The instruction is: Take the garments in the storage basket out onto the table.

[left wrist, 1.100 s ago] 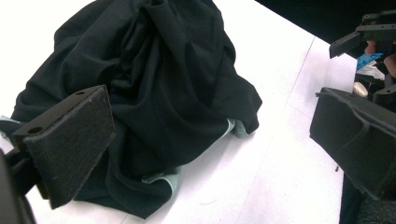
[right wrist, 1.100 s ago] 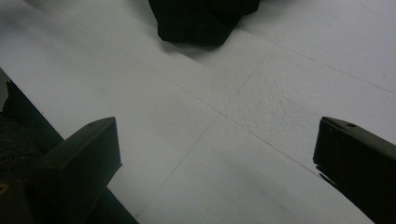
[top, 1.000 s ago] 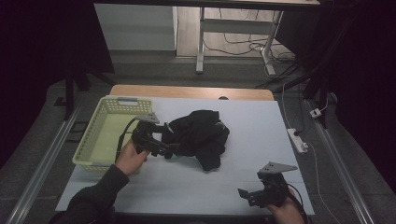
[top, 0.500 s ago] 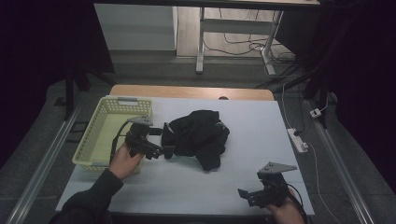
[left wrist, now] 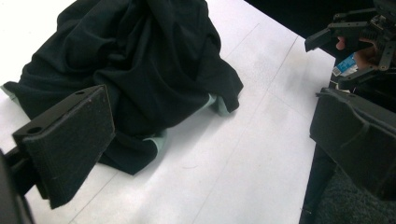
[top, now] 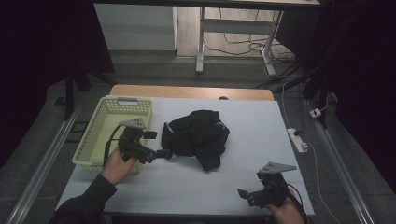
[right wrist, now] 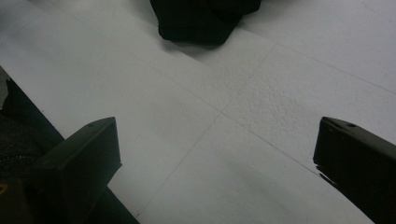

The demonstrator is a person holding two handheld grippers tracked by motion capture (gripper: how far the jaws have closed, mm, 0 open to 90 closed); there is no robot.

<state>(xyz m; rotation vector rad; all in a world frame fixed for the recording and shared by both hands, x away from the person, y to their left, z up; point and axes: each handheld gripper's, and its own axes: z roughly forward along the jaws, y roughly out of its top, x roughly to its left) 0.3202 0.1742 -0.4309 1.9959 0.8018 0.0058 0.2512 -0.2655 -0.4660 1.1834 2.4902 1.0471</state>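
A crumpled black garment (top: pixel 196 135) with pale green trim lies in the middle of the white table (top: pixel 261 126). My left gripper (top: pixel 158 143) is held just left of it, jaws spread wide and pointing at its near edge without touching it. The left gripper view has the garment (left wrist: pixel 140 60) ahead between the open pads (left wrist: pixel 70 140), with nothing held by that gripper (left wrist: pixel 210 140). My right gripper (top: pixel 246 196) rests low at the front right of the table, open and empty. In the right gripper view (right wrist: pixel 217 161) only a corner of the garment (right wrist: pixel 201 18) is ahead.
A pale yellow basket (top: pixel 95 135) stands at the table's left edge, right behind my left hand. A white power strip (top: pixel 298 140) lies off the right side. The right gripper (left wrist: pixel 359 32) also appears far off in the left gripper view.
My left gripper has drawn back to the left, away from the garment's edge, towards the basket. The right gripper has stayed put.
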